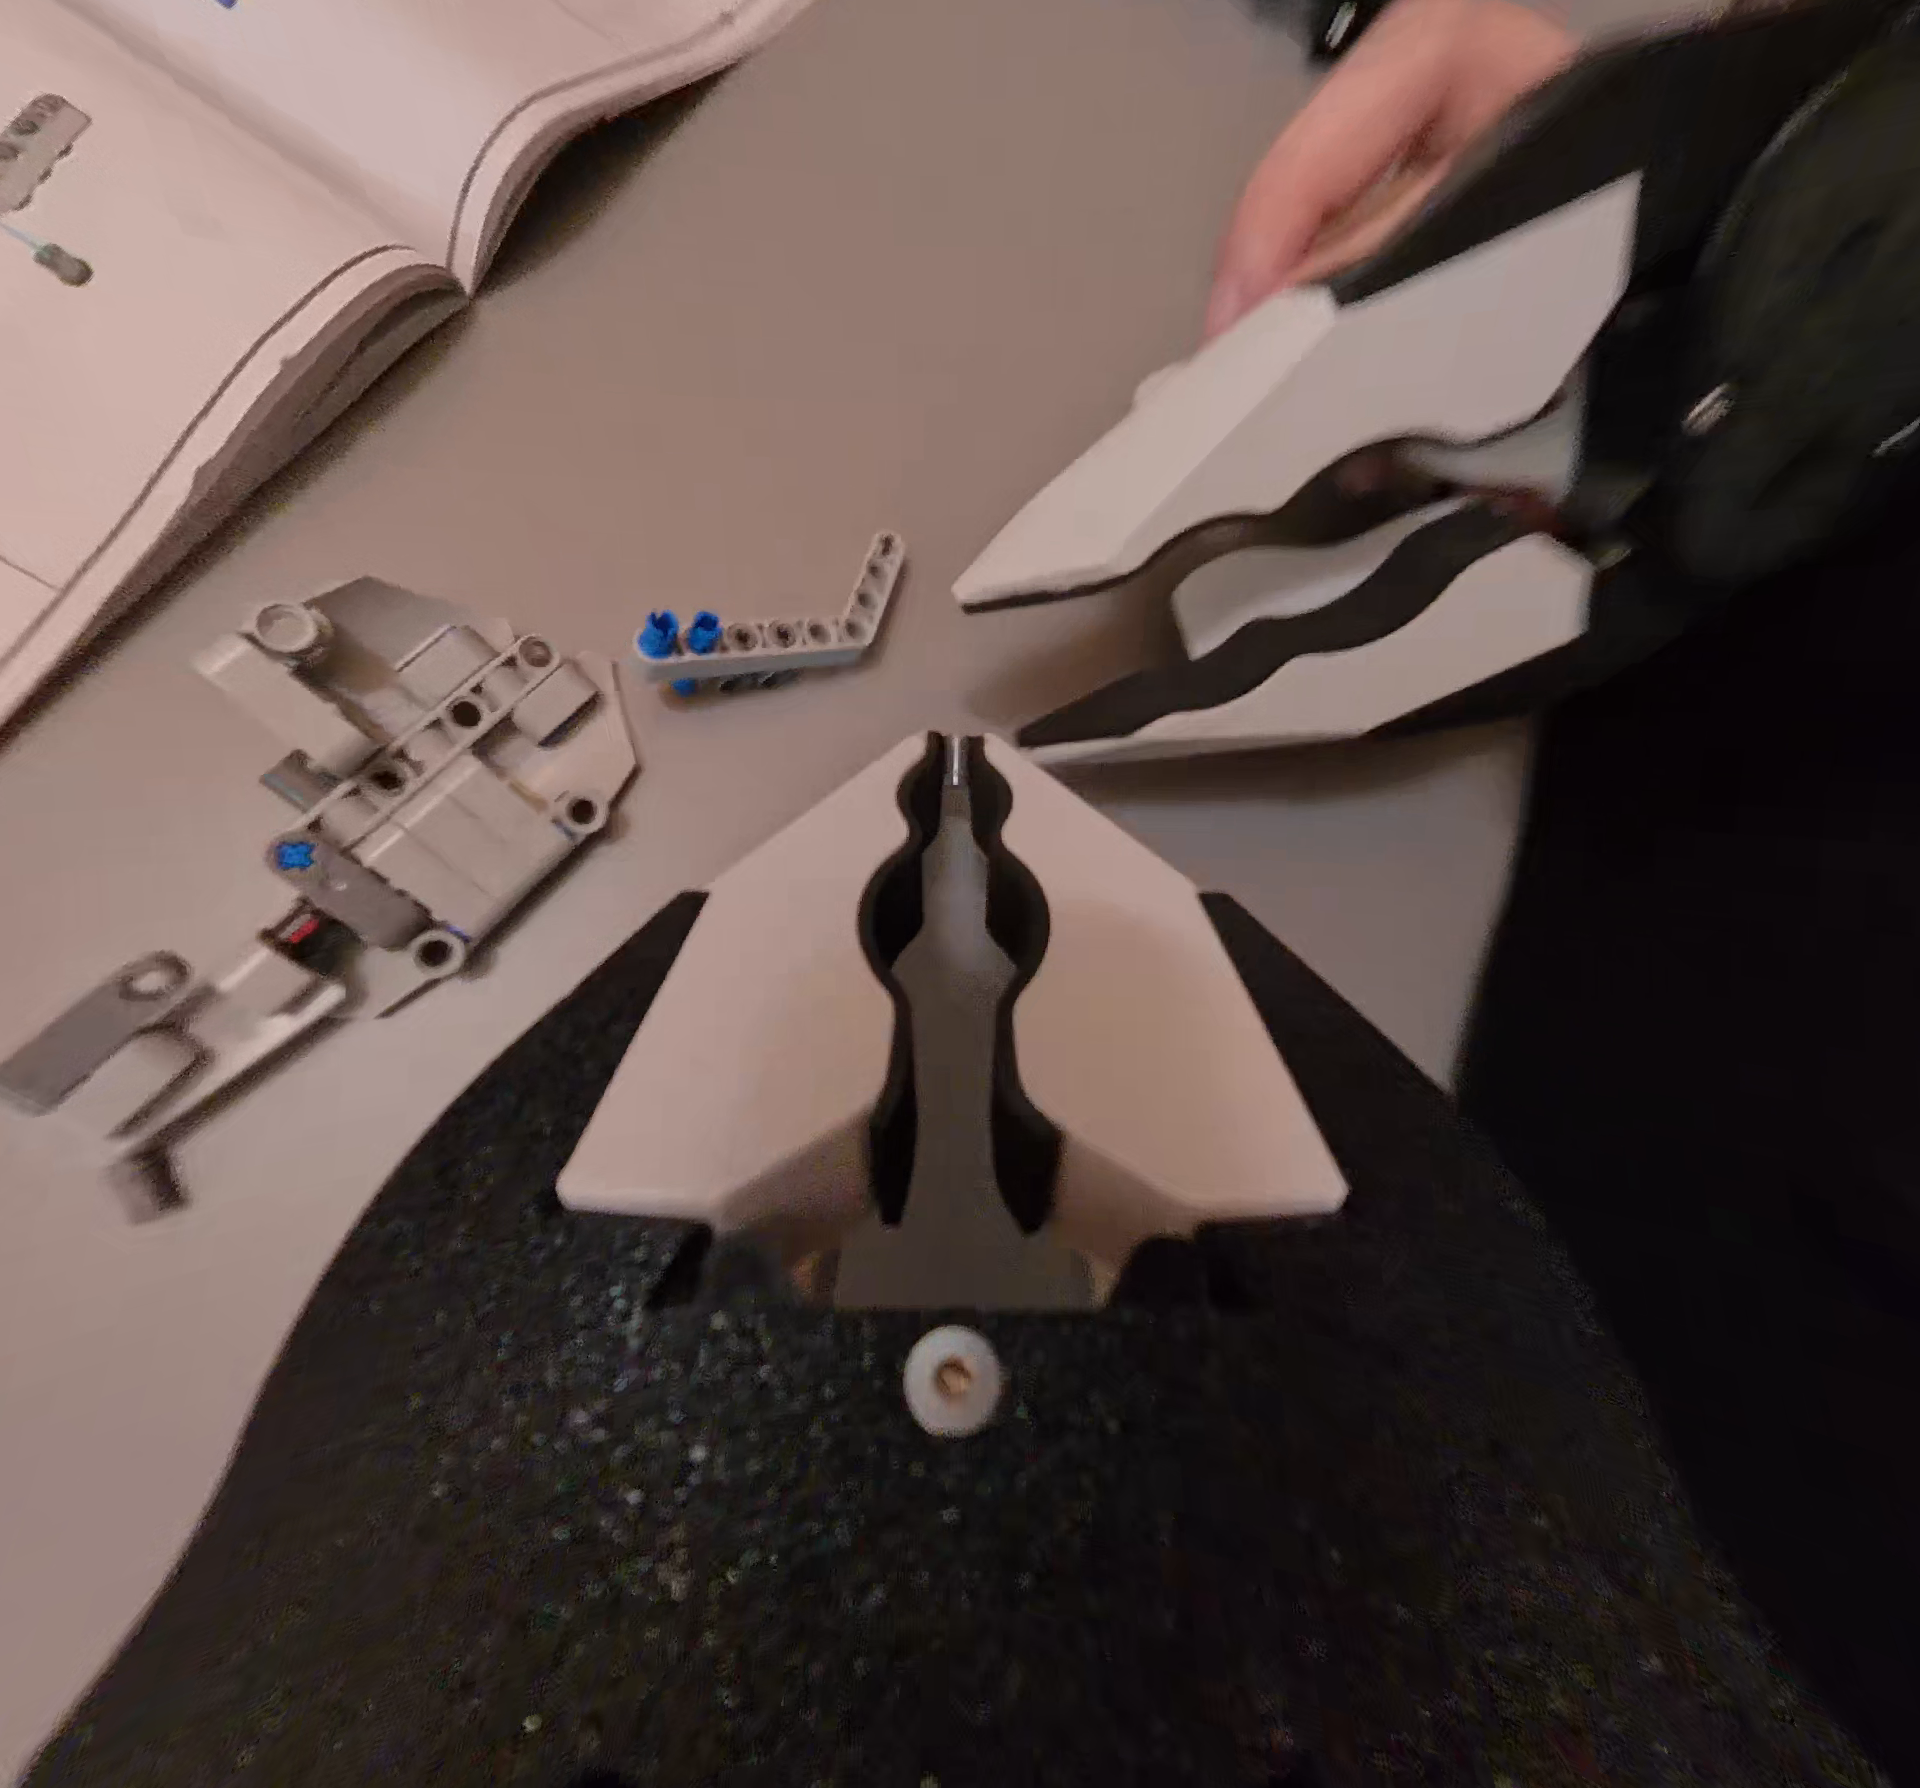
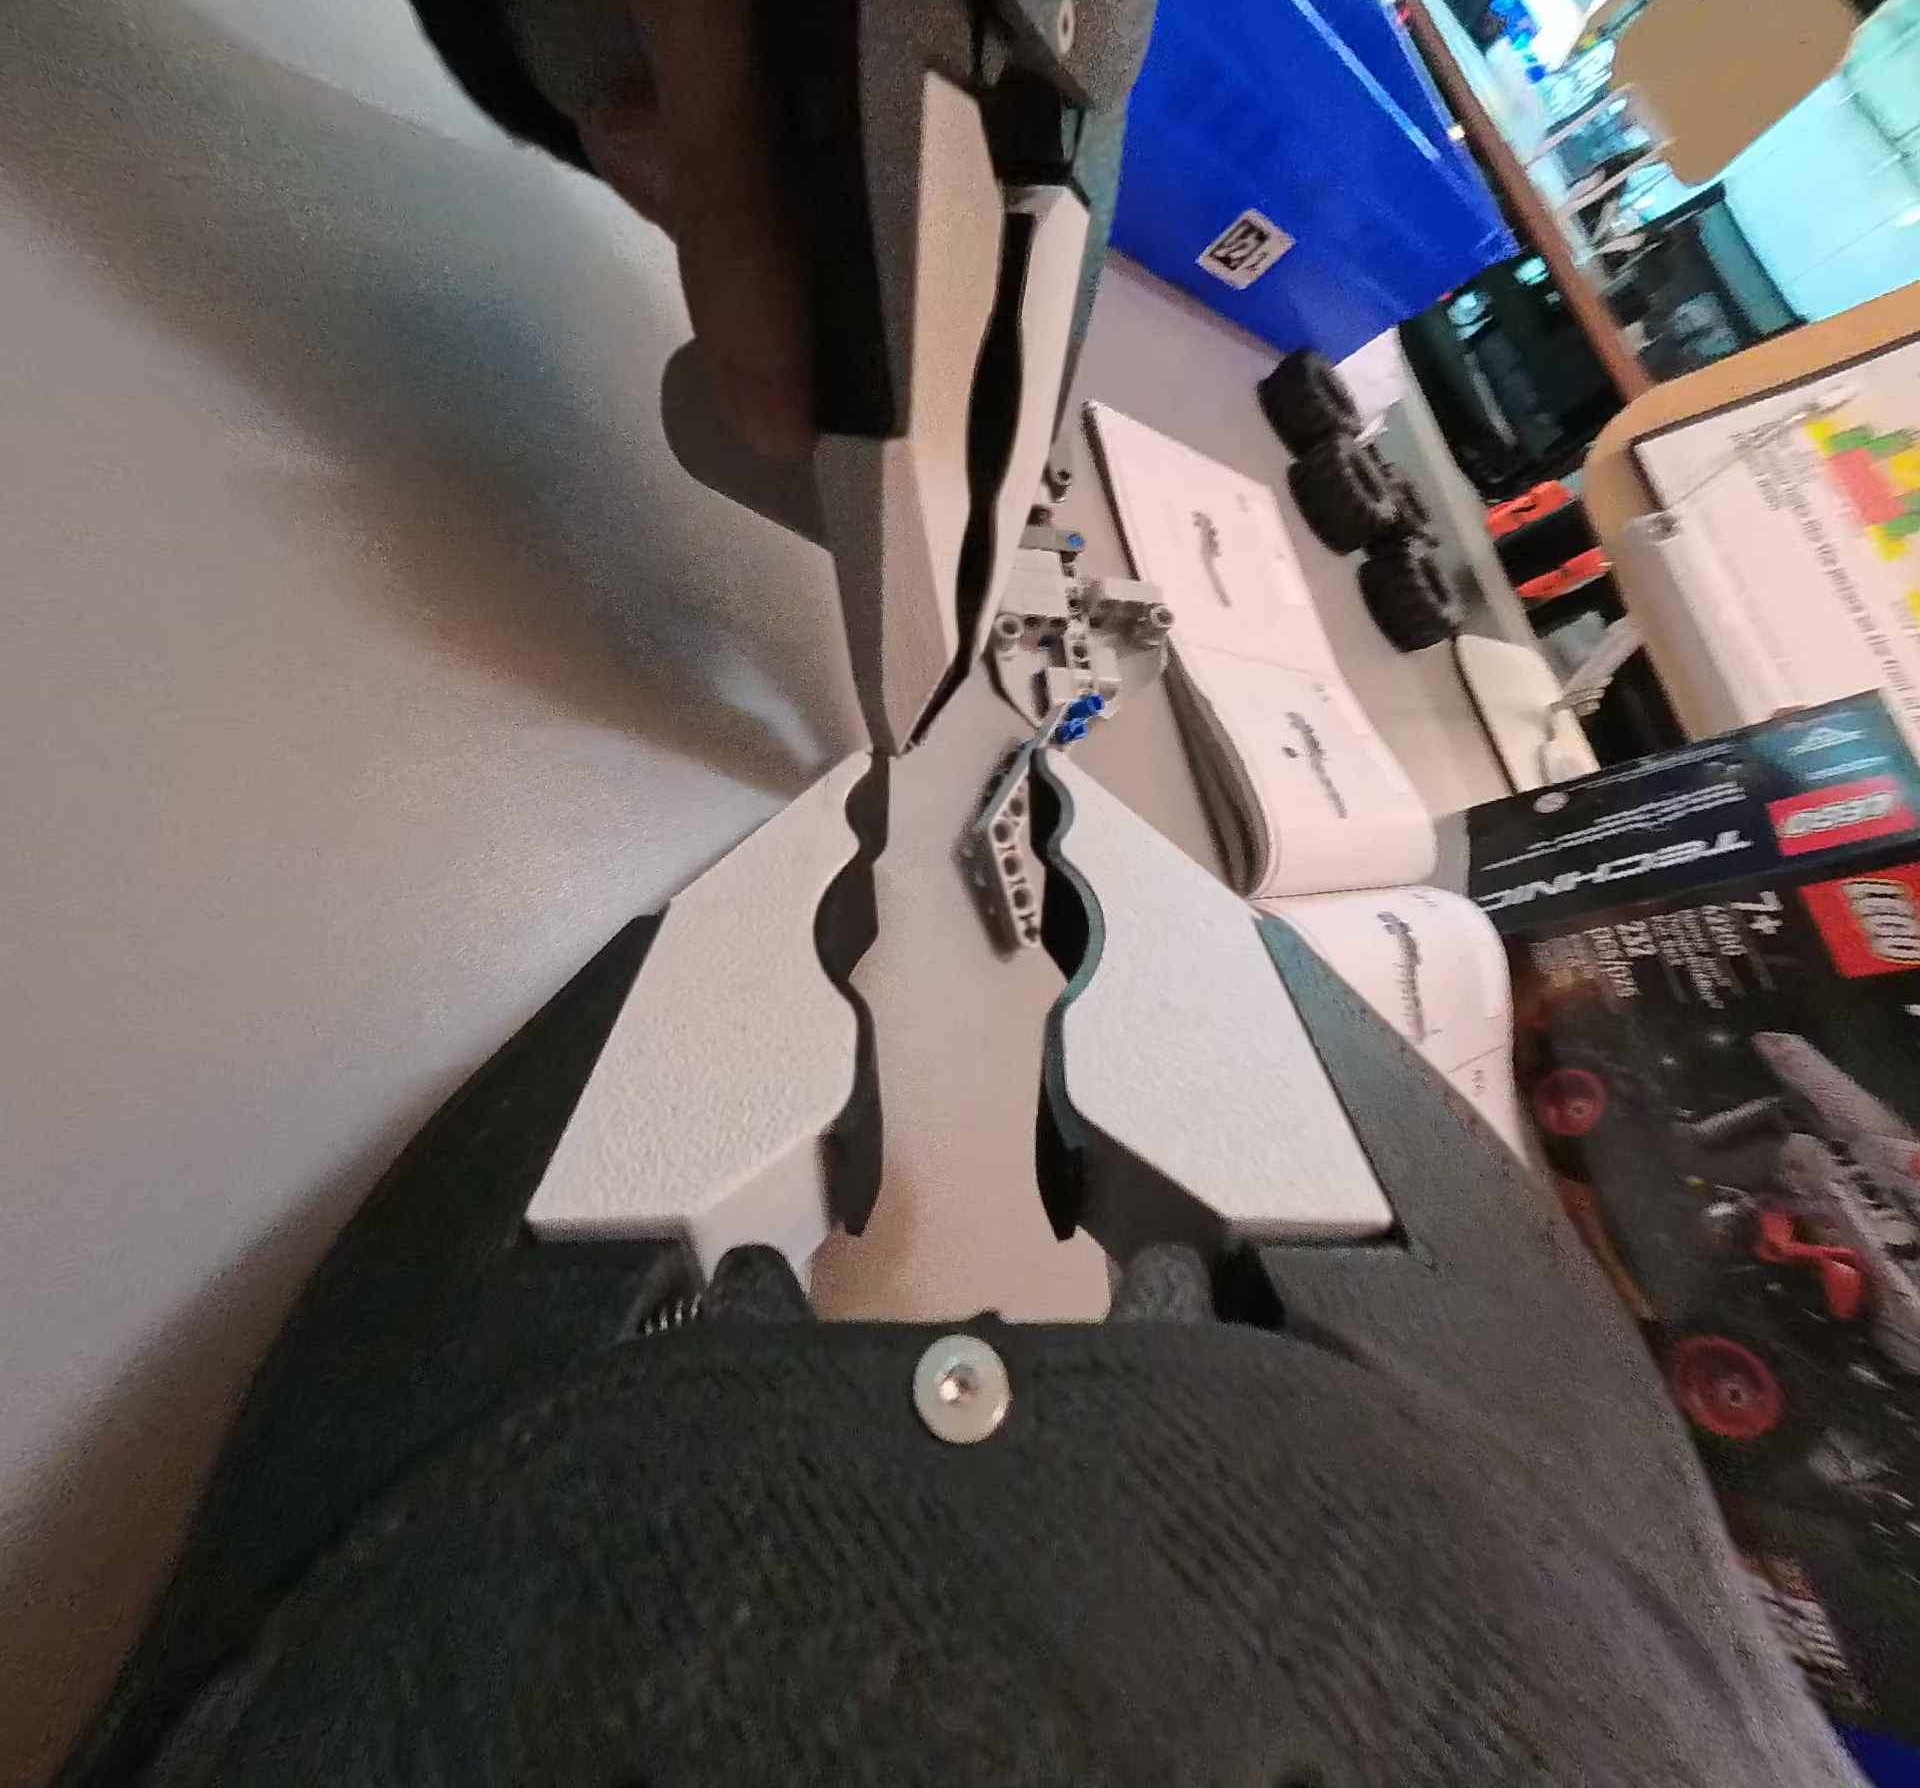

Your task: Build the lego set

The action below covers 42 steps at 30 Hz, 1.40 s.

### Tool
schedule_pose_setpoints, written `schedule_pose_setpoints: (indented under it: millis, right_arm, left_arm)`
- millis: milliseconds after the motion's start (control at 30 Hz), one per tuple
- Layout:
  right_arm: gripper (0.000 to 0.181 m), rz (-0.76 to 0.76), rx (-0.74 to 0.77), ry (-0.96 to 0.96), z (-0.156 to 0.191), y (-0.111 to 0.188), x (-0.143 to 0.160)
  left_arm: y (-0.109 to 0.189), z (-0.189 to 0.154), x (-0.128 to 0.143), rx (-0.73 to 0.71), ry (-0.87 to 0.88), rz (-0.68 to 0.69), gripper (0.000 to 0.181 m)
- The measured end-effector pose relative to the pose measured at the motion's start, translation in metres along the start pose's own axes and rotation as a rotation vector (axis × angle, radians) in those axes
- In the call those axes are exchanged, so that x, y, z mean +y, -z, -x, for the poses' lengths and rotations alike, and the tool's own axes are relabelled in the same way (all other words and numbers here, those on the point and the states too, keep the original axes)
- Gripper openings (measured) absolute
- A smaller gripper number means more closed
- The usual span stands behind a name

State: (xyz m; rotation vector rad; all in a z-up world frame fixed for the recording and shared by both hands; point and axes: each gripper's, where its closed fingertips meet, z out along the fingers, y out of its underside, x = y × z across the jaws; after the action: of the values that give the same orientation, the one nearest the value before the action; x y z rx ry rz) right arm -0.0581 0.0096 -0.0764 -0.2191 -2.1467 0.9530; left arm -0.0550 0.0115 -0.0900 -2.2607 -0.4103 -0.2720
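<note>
A grey bent beam (image 1: pixel 774 637) with two blue pins at one end lies flat on the table. A larger grey assembly (image 1: pixel 416 782) lies to its left. My left gripper (image 1: pixel 954 751) is shut, with a small thin grey piece pinched at its tips, just right of the beam. My right gripper (image 1: pixel 987 668) is open and empty, its tips close to the beam's angled end and to the left gripper's tips. In the right wrist view the beam (image 2: pixel 1003 855) shows through the gap of the right gripper (image 2: pixel 956 762), with the left gripper (image 2: pixel 888 736) coming in from above and the assembly (image 2: pixel 1081 626) behind.
An open instruction book (image 1: pixel 312 128) lies at the far left of the table, also in the right wrist view (image 2: pixel 1247 647). The set's box (image 2: pixel 1714 1011), black tyres (image 2: pixel 1351 512) and a blue bin (image 2: pixel 1299 128) stand beyond it. A hand (image 1: pixel 1382 138) holds the right gripper. Left and right tips are no more than a few centimetres apart.
</note>
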Motion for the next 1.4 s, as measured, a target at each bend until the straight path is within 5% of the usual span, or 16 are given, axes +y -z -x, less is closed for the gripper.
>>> schedule_pose_setpoints:
  millis: [333, 867, 1167, 1400]
  right_arm:
    - [0.009, -0.012, 0.100, 0.200, -0.007, -0.005, -0.009]
    - [0.000, 0.149, 0.217, 0.411, -0.019, -0.008, 0.006]
    - [0.000, 0.084, 0.158, -0.008, -0.030, -0.005, 0.012]
    - [0.000, 0.047, 0.126, -0.168, -0.033, -0.002, 0.017]
  left_arm:
    - [0.018, -0.018, -0.021, 0.302, 0.264, -0.158, 0.001]
    - [0.004, -0.004, -0.025, 0.141, 0.226, -0.131, 0.001]
    - [0.001, 0.002, -0.043, -0.022, -0.042, -0.221, 0.004]
    - [-0.003, 0.003, -0.046, -0.023, -0.076, -0.251, 0.005]
